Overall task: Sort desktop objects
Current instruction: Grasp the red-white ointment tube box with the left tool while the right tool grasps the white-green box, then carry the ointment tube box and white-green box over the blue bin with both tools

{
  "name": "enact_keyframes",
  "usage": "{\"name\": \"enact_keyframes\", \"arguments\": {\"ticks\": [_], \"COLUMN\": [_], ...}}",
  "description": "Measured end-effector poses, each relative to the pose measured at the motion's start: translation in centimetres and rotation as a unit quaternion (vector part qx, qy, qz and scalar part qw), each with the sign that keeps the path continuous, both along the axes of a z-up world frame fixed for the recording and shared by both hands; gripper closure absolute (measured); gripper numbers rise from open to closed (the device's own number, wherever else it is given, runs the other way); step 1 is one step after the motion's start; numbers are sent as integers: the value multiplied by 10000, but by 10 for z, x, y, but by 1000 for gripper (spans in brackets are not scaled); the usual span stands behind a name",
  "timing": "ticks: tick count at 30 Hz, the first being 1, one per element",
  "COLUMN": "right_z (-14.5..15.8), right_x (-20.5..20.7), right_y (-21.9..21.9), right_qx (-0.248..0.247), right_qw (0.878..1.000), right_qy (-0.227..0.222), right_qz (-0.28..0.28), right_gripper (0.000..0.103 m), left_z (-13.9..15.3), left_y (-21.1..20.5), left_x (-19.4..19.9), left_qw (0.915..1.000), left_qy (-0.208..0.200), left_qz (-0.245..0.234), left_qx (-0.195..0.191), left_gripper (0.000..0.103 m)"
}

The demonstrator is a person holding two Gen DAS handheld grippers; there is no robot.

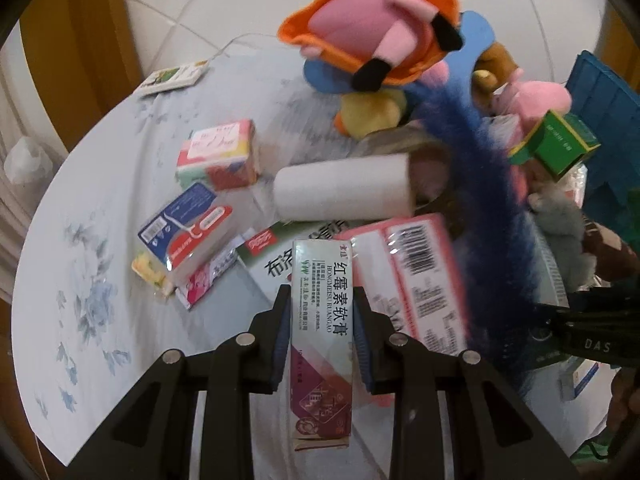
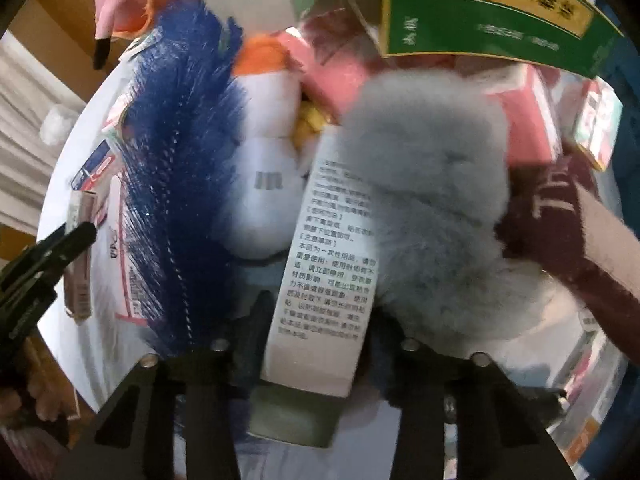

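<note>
The bench [image 1: 92, 208], covered by a pale floral cloth, is crowded with boxes and soft toys. A pink plush in an orange dress [image 1: 376, 28] is seen at the far side, above a long blue feather [image 1: 480, 184]. A white paper roll [image 1: 344, 192] lies on its side near the middle. The ointment box [image 1: 322, 320] is clamped upright between the left tongs [image 1: 322, 312], above the clutter. A white printed packet [image 2: 324, 264] is gripped by the right tongs [image 2: 316, 320], pressed against a grey plush [image 2: 432, 184].
</note>
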State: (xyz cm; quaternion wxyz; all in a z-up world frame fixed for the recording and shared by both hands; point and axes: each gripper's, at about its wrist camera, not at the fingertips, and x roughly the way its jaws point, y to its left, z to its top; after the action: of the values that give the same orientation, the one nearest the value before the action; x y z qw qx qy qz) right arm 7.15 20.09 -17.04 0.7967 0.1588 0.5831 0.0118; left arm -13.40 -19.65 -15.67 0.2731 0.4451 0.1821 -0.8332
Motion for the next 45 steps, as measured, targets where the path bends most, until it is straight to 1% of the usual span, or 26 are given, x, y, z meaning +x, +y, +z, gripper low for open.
{"name": "enact_keyframes", "arguments": {"ticks": [1, 4, 7, 8, 13, 16, 18, 23, 28, 32, 34, 38, 45], "right_z": [3, 20, 43, 53, 96, 117, 135, 174, 206, 230, 239, 260, 284], "right_x": [-4, -18, -35, -42, -75, -94, -108, -142, -175, -202, -212, -240, -277], "right_y": [-1, -6, -9, -10, -14, -14, -24, -50, -77, -105, -115, -141, -189], "right_qx": [5, -30, -95, -121, -324, -392, -479, -685, -897, -1088, -1147, -1323, -1580], "right_qw": [9997, 9993, 9979, 9960, 9879, 9822, 9770, 9640, 9497, 9366, 9313, 9162, 8949], "right_qy": [-41, -260, -581, -756, -1450, -1793, -2053, -2569, -2992, -3295, -3406, -3690, -3968], "right_qz": [243, 254, 272, 453, 444, 391, 308, 45, -229, -483, -592, -836, -1295], "right_gripper": [67, 69, 69, 69, 69, 69, 69, 69, 69, 69, 69, 69, 69], "left_z": [4, 16, 31, 36, 66, 85, 95, 127, 156, 179, 190, 204, 228], "left_y": [2, 11, 24, 30, 56, 76, 87, 125, 162, 195, 212, 238, 292], "left_x": [0, 0, -1, -1, -5, -10, -13, -26, -47, -65, -74, -90, -120], "left_qw": [10000, 9997, 9988, 9985, 9951, 9915, 9888, 9792, 9694, 9595, 9547, 9473, 9317], "left_qy": [37, 153, 293, 330, 590, 761, 875, 1219, 1491, 1728, 1850, 2011, 2234], "left_qz": [-31, -126, -246, -278, -536, -735, -860, -1222, -1531, -1798, -1914, -2092, -2480], "left_qx": [-24, -139, -291, -325, -581, -764, -844, -1067, -1212, -1312, -1332, -1354, -1430], "left_gripper": [75, 75, 75, 75, 75, 75, 75, 75, 75, 75, 75, 75, 75]}}
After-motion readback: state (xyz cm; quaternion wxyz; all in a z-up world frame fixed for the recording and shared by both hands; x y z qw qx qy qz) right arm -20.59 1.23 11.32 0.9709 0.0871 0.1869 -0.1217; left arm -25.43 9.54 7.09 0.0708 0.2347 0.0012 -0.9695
